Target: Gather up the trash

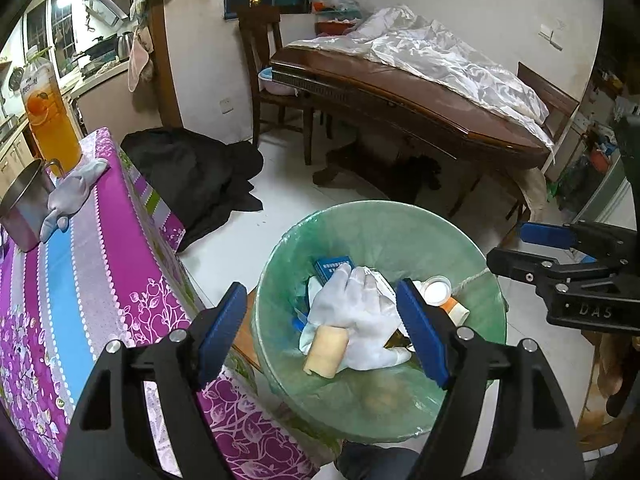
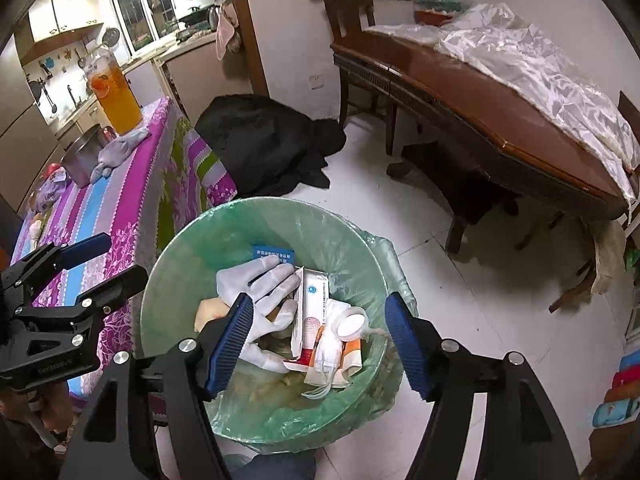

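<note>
A round bin lined with a green bag (image 1: 472,256) (image 2: 176,264) stands on the floor beside the table. Inside lie a white glove (image 1: 360,312) (image 2: 264,280), a blue box (image 1: 332,266) (image 2: 274,256), a beige roll (image 1: 326,350), a white lid (image 1: 436,290) (image 2: 352,322) and a red-white packet (image 2: 314,312). My left gripper (image 1: 324,332) (image 2: 102,260) is open and empty above the bin. My right gripper (image 2: 320,344) (image 1: 516,248) is open and empty above the bin too. A second glove (image 1: 70,194) (image 2: 120,148) lies on the table.
The table with a purple striped cloth (image 1: 92,280) (image 2: 120,208) holds a steel pot (image 1: 22,208) and an orange juice bottle (image 1: 50,120) (image 2: 114,96). A black cloth heap (image 1: 192,176) lies on the floor. A brown wooden table (image 1: 400,100) with white plastic sheet stands behind.
</note>
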Demonstrator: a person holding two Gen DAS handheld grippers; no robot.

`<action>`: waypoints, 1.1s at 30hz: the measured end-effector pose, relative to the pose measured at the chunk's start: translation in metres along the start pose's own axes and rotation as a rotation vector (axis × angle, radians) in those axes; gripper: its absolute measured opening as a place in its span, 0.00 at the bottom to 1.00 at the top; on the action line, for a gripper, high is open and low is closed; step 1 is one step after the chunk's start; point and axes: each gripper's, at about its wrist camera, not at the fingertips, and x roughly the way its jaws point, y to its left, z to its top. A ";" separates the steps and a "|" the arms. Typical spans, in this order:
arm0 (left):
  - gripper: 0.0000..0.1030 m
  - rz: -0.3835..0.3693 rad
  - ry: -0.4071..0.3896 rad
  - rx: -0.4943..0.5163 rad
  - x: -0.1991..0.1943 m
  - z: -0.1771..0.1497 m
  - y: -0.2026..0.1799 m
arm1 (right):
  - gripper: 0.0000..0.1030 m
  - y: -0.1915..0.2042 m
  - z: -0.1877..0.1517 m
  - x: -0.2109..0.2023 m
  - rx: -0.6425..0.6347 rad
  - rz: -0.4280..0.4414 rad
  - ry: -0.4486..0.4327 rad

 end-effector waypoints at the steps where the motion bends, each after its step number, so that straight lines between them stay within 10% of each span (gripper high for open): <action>1: 0.72 -0.001 -0.006 -0.002 -0.003 -0.002 0.001 | 0.73 0.002 -0.002 -0.005 -0.006 -0.013 -0.022; 11: 0.94 0.002 -0.159 -0.008 -0.055 -0.032 0.013 | 0.95 0.048 -0.068 -0.086 -0.048 -0.205 -0.404; 33: 0.95 -0.041 -0.471 0.049 -0.153 -0.130 0.010 | 0.95 0.102 -0.228 -0.175 0.092 -0.325 -0.705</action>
